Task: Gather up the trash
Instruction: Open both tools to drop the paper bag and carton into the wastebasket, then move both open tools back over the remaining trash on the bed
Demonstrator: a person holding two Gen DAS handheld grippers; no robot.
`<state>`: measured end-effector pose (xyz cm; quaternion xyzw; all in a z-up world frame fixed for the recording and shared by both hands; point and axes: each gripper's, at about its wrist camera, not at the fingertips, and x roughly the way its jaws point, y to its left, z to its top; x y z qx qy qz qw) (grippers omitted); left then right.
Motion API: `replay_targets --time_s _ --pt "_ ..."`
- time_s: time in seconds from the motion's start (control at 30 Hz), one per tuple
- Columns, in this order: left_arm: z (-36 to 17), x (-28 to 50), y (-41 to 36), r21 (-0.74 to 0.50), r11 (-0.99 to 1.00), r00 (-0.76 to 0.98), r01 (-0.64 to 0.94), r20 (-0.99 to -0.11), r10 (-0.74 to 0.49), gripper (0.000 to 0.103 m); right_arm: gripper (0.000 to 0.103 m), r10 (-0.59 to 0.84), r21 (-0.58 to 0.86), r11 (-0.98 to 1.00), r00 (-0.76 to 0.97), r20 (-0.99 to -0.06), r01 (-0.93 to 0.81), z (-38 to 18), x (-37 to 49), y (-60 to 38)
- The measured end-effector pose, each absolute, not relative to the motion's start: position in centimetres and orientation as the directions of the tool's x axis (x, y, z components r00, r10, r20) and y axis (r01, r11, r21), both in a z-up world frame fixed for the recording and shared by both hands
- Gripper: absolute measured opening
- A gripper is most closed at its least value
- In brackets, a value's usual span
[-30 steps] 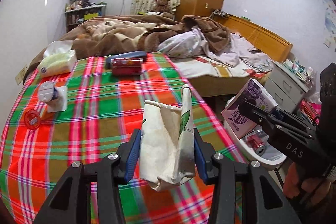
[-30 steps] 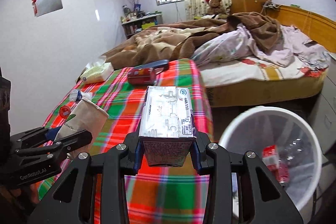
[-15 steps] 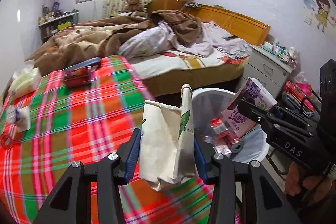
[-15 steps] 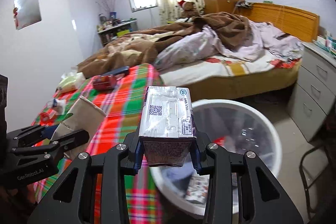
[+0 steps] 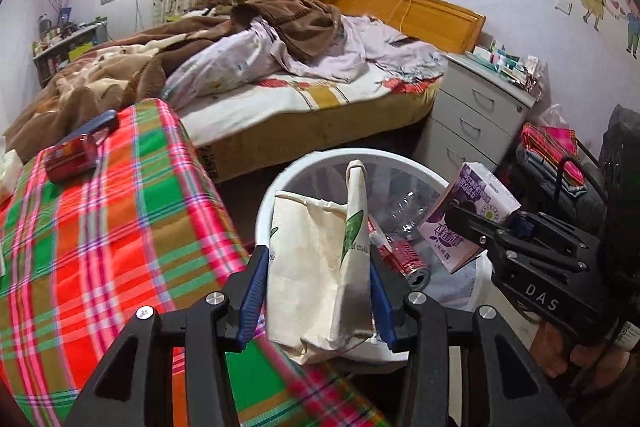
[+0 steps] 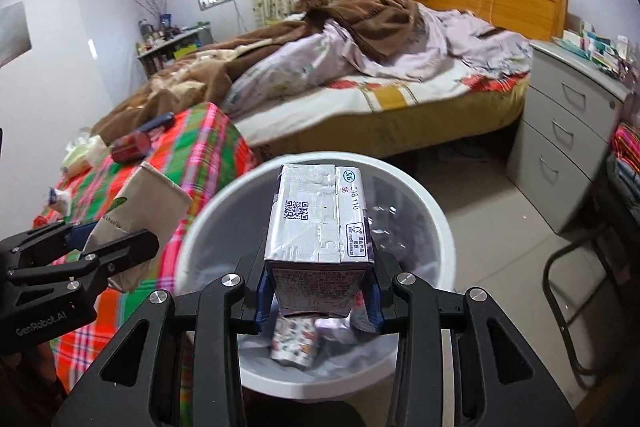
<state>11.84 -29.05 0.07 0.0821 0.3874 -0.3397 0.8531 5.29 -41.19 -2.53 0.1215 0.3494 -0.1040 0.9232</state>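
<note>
Paper bag [image 5: 320, 267], light, crushable, pinched mid-body by left gripper [image 5: 316, 291]; purple milk carton [image 6: 320, 223], stiff-walled, clamped by right gripper [image 6: 318, 291], waste bin [image 6: 436, 211] directly below

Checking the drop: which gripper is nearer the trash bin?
Right. The right gripper holds the milk carton over the trash bin; the left gripper, holding a paper bag, is at its table-side rim.

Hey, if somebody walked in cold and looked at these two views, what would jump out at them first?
Probably the two pieces of trash held up front: a cream paper bag pinched in the left gripper and a purple drink carton clamped in the right gripper, both over the white trash bin. Next, the bright red-and-green plaid tablecloth left of the bin, with the unmade bed behind.
</note>
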Motion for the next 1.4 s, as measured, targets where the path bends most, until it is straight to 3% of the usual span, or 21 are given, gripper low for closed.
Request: replay_targets --time_s 0.2,0.4,0.5,0.53,1.4 --pt "-0.8 11.9 -30.4 -0.132 0.747 0.448 0.651 -0.728 -0.519 0.048 0.038 -0.12 0.127 0.949 0.705 -0.699 0.287 -3.3 5.2 -41.8" --pt "-1.3 12.4 -30.4 -0.153 0.745 0.429 0.649 -0.735 -0.525 0.057 0.04 -0.114 0.127 0.949 0.691 -0.713 0.287 -3.8 5.2 -42.2" --pt "-1.4 12.6 -30.2 -0.147 0.757 0.439 0.637 -0.738 -0.512 0.063 0.061 -0.111 0.135 0.948 0.696 -0.71 0.289 -3.7 5.1 -42.3" --pt "-1.4 12.6 -30.0 -0.152 0.757 0.437 0.636 -0.737 -0.516 0.064 0.062 -0.109 0.14 0.947 0.699 -0.707 0.289 -3.7 5.0 -42.3" --pt "1.3 10.5 -23.7 -0.135 0.807 0.532 0.575 -0.688 -0.494 0.064 0.062 -0.092 0.14 0.961 0.754 -0.65 0.239 -1.6 4.6 -38.9"
